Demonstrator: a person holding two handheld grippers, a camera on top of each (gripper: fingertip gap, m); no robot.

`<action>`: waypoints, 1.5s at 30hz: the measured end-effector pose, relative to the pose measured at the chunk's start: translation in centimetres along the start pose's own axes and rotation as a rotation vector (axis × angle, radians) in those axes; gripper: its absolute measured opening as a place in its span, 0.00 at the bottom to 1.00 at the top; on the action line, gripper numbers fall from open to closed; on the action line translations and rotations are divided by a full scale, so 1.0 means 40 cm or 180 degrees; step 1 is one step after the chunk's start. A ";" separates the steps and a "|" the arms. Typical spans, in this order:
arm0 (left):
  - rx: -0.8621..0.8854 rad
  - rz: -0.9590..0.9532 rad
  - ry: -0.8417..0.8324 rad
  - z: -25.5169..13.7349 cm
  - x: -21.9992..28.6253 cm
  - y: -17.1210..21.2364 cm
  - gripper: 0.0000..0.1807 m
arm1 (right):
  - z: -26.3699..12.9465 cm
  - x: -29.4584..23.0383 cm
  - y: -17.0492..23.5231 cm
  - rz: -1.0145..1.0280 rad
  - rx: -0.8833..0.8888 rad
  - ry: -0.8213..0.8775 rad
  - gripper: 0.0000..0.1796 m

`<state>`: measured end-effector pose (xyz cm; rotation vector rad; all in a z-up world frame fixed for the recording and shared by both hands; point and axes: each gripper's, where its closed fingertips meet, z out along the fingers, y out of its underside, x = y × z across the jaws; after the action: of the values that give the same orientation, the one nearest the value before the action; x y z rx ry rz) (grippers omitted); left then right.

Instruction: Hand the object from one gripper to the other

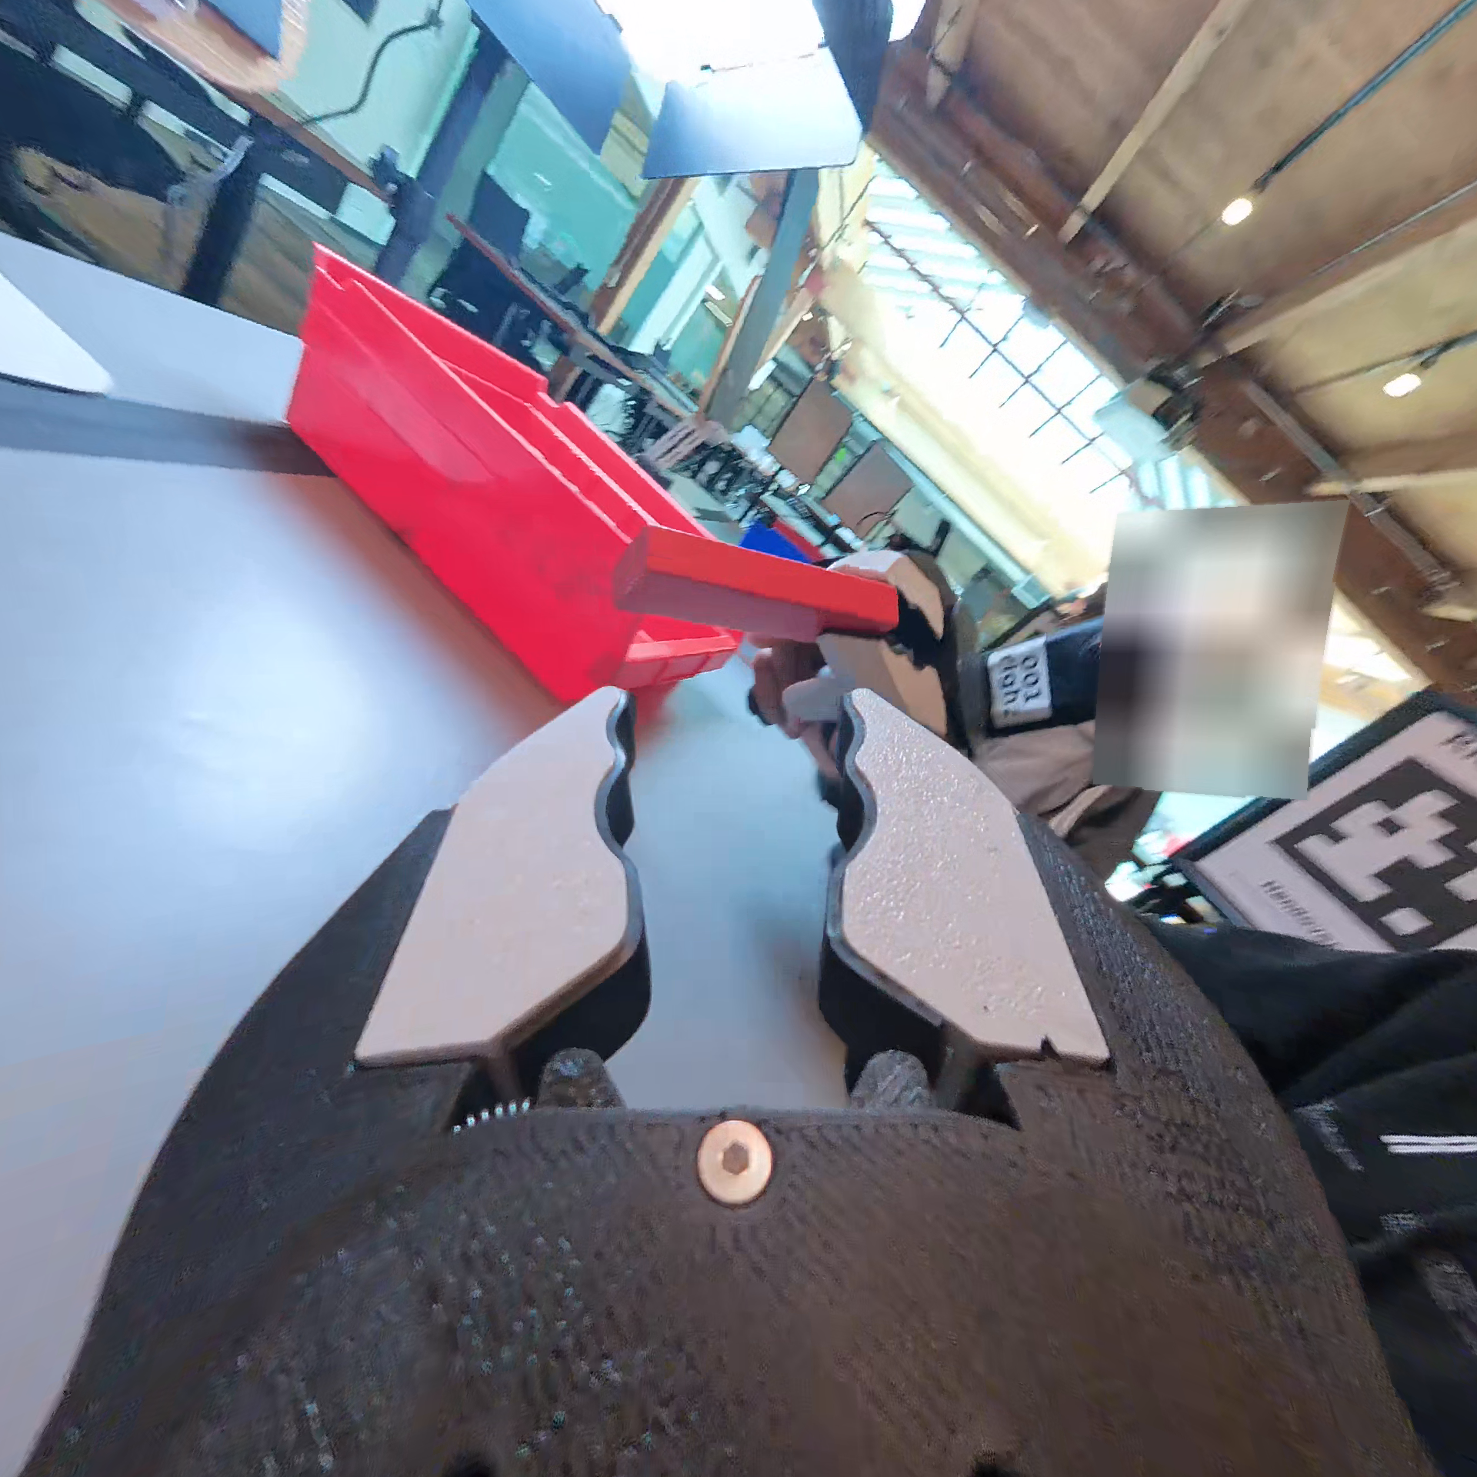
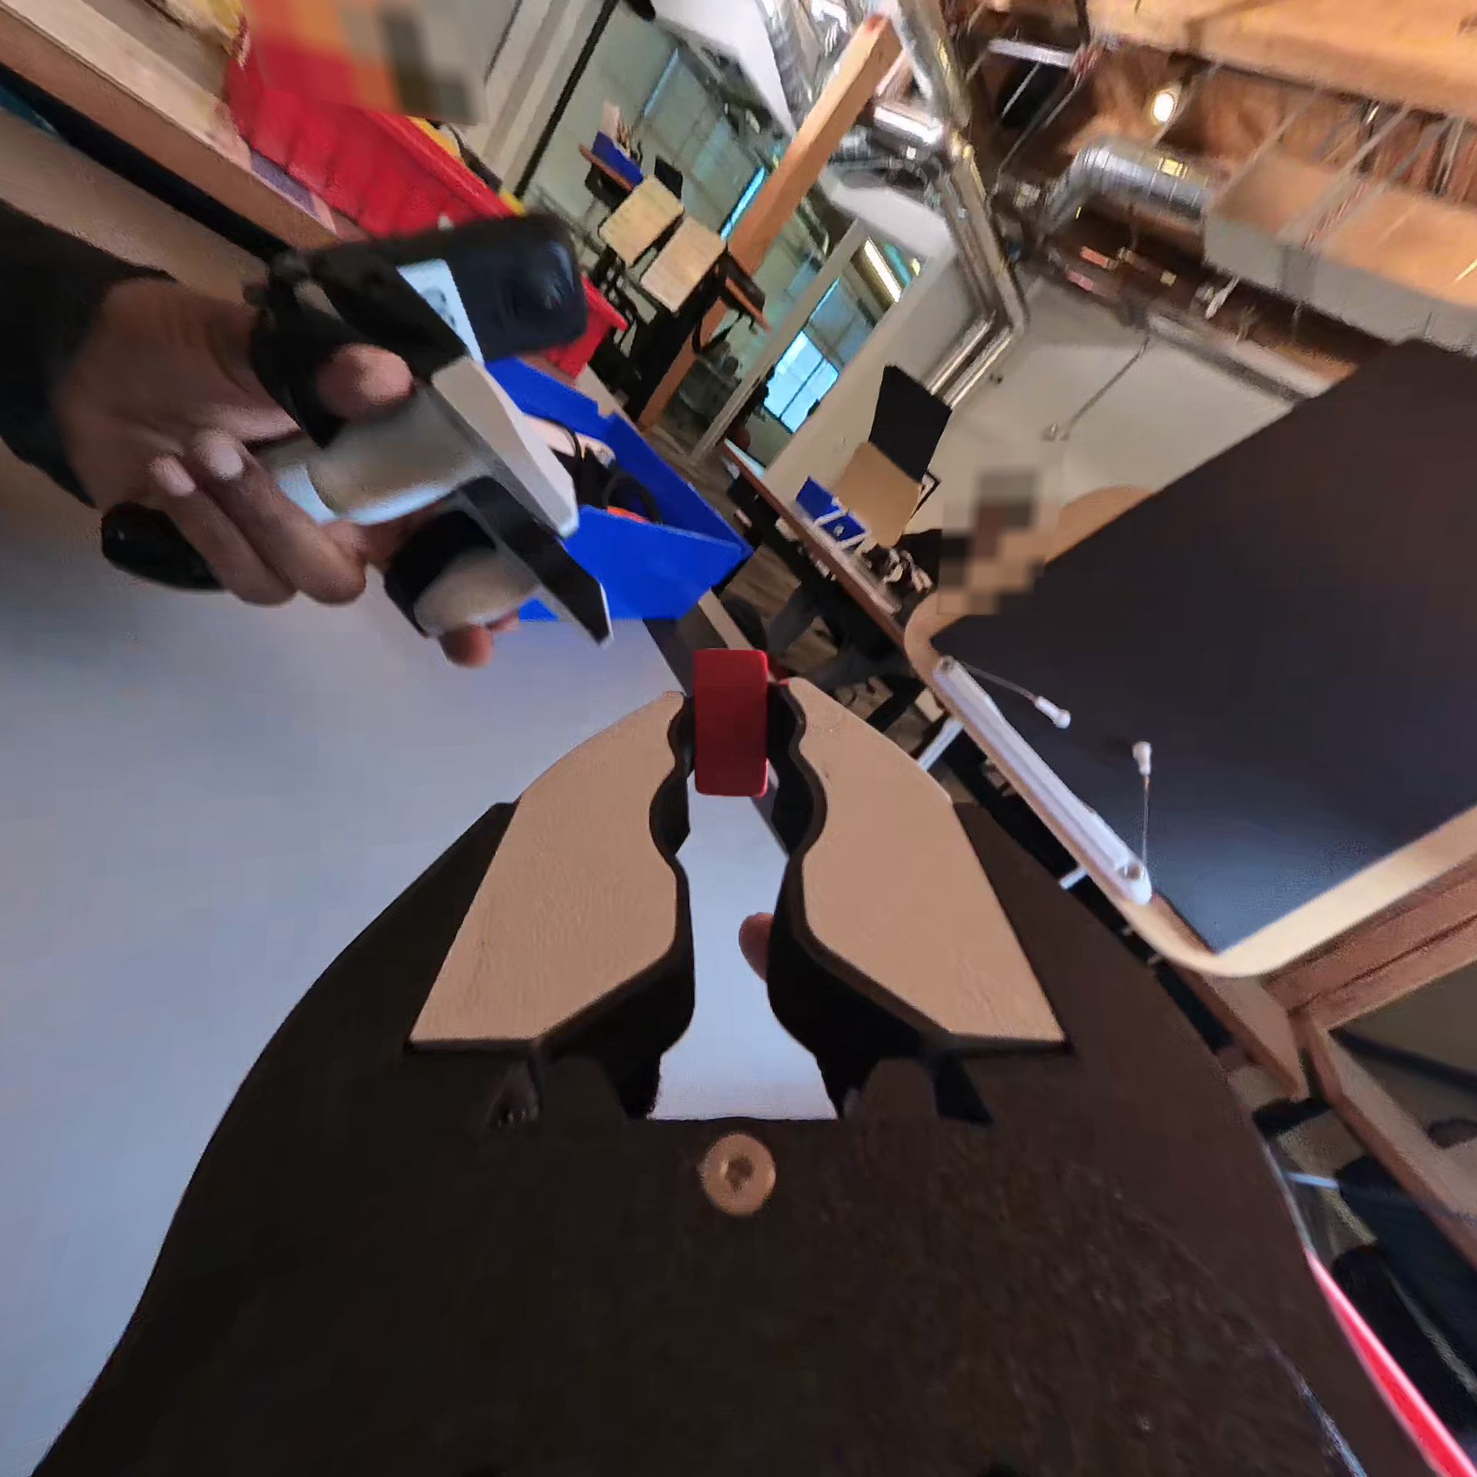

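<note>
A long red block (image 1: 743, 595) is held by my right gripper (image 1: 895, 631), which shows ahead in the left wrist view above the table. In the right wrist view the same red block (image 2: 730, 723) shows end-on, clamped between the tips of my right gripper (image 2: 731, 719). My left gripper (image 1: 735, 719) is open and empty, its tips just below and short of the block. In the right wrist view the left gripper (image 2: 551, 575) shows at the upper left, held by a hand (image 2: 200, 455).
A red bin (image 1: 479, 479) stands on the grey table (image 1: 200, 679) behind the block. A blue bin (image 2: 647, 519) sits at the table's far edge. A black-topped table (image 2: 1239, 679) is to the right. A board with a black-and-white marker (image 1: 1375, 847) is at the right. The grippers' ends are close to 8 cm from one another.
</note>
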<state>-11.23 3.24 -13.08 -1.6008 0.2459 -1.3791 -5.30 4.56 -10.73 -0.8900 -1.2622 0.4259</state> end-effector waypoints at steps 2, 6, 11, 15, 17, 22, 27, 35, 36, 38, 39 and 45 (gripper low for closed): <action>0.0135 -0.0269 0.0265 0.010 0.027 -0.004 0.28 | 0.013 -0.026 -0.043 -0.0037 0.0200 0.0044 0.09; 0.0356 -0.0656 0.0795 0.019 0.090 -0.019 0.31 | 0.031 -0.073 -0.122 0.0065 0.0530 0.0059 0.09; 0.0404 -0.0705 0.0994 0.013 0.119 -0.028 0.27 | 0.028 -0.084 -0.162 0.0163 0.0691 0.0133 0.09; 0.0460 -0.0776 0.1107 0.011 0.134 -0.033 0.25 | 0.027 -0.084 -0.164 0.0253 0.0723 0.0128 0.09; 0.0490 -0.0725 0.1103 0.008 0.136 -0.036 0.23 | 0.030 -0.087 -0.158 0.0214 0.0696 0.0129 0.09; 0.0429 -0.0215 0.0728 0.002 0.117 -0.039 0.20 | 0.050 -0.098 -0.096 0.0177 0.0373 0.0051 0.10; 0.0284 0.0676 0.0068 -0.029 0.075 -0.065 0.19 | 0.060 -0.121 -0.032 0.0678 -0.0060 -0.0490 0.23; -0.0592 0.2255 -0.1390 -0.082 -0.080 -0.047 0.19 | -0.008 -0.052 0.037 0.1394 -0.0311 -0.0929 0.32; -0.0655 0.2314 -0.1442 -0.082 -0.091 -0.042 0.19 | -0.018 -0.036 0.047 0.1415 -0.0335 -0.0896 0.31; -0.0765 0.2404 -0.1505 -0.080 -0.107 -0.029 0.19 | -0.036 -0.005 0.061 0.1452 -0.0353 -0.0792 0.31; -0.0814 0.2453 -0.1533 -0.079 -0.112 -0.023 0.19 | -0.042 0.004 0.065 0.1468 -0.0354 -0.0765 0.31; -0.1033 0.2774 -0.1626 -0.070 -0.121 0.000 0.19 | -0.026 -0.021 0.069 0.1431 -0.0375 -0.0830 0.30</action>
<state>-15.21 5.08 -16.55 -1.7284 0.7719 -0.2600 -4.03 5.28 -13.44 -1.2550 -1.3303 0.8516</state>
